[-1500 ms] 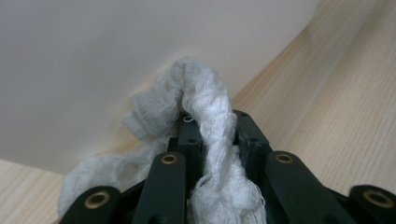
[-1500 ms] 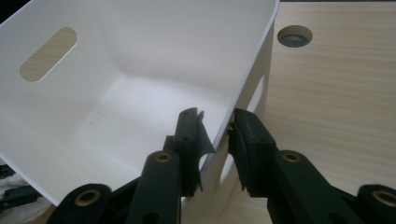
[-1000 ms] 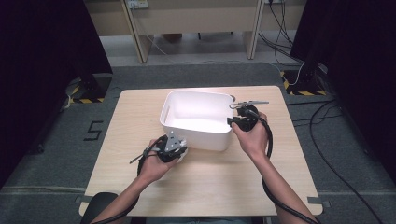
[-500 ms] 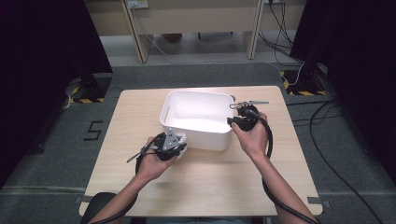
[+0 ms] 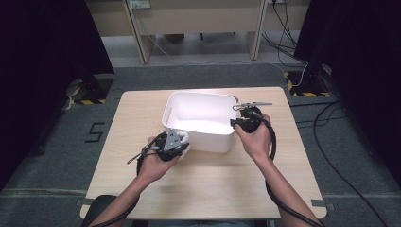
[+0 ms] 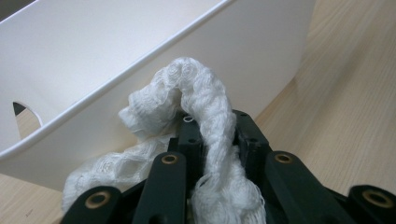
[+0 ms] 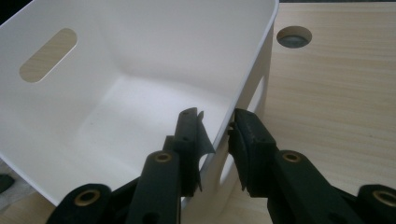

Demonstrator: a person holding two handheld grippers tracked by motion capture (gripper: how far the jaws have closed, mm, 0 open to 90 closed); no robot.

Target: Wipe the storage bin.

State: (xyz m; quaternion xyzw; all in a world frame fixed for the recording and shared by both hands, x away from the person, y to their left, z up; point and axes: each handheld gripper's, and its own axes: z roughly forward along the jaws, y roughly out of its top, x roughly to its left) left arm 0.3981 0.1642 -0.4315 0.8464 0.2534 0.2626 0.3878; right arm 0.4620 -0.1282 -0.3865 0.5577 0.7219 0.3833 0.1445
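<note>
Wooden table (image 5: 142,109) below, my left gripper (image 6: 212,140) clenches the white cloth (image 6: 205,107) just outside the bin (image 5: 198,111), whose wall my right gripper (image 7: 217,135) straddles, seemingly gripping.

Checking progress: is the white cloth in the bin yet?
Out. The white cloth is bunched in the left tool, outside the bin wall.

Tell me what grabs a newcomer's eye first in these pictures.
The white tub in the middle of the wooden table stands out first. At its near left corner, the left gripper is shut on a bunched white cloth. The right gripper clamps the tub's right wall, one of its fingers inside.
</note>
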